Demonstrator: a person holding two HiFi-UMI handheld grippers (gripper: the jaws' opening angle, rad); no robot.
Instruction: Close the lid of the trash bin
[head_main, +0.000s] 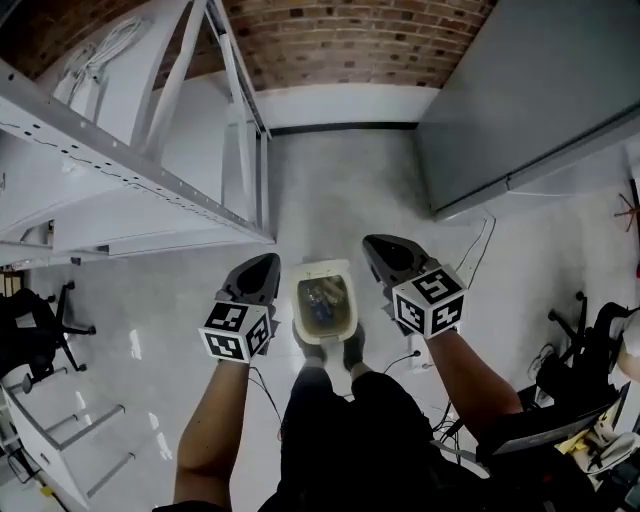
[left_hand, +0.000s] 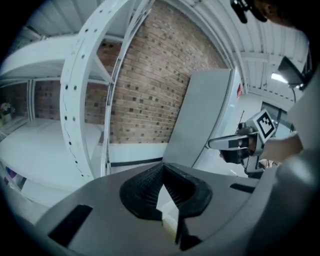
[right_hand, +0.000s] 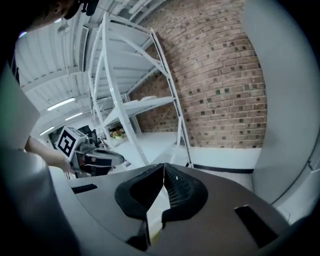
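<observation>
- Cream plastic trash bin (head_main: 301, 318) stood on the pale floor (head_main: 330, 190) at the centre of the head view; its top was open and its contents showed; the person's shoes (head_main: 333, 350) were just below it
- Left gripper (head_main: 266, 266) hung just left of the bin; jaws together, nothing between them
- Right gripper (head_main: 384, 250) hung just right of it; jaws likewise together and empty
- White metal rack (head_main: 150, 170) filled the upper left; brick wall (head_main: 350, 40) ran along the top

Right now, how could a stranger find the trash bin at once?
Beside the white shelf rack, on the pale floor, find the person's feet. The trash bin stands at their toes, between the left gripper and the right gripper. It alone is cream, with an open top.
</observation>
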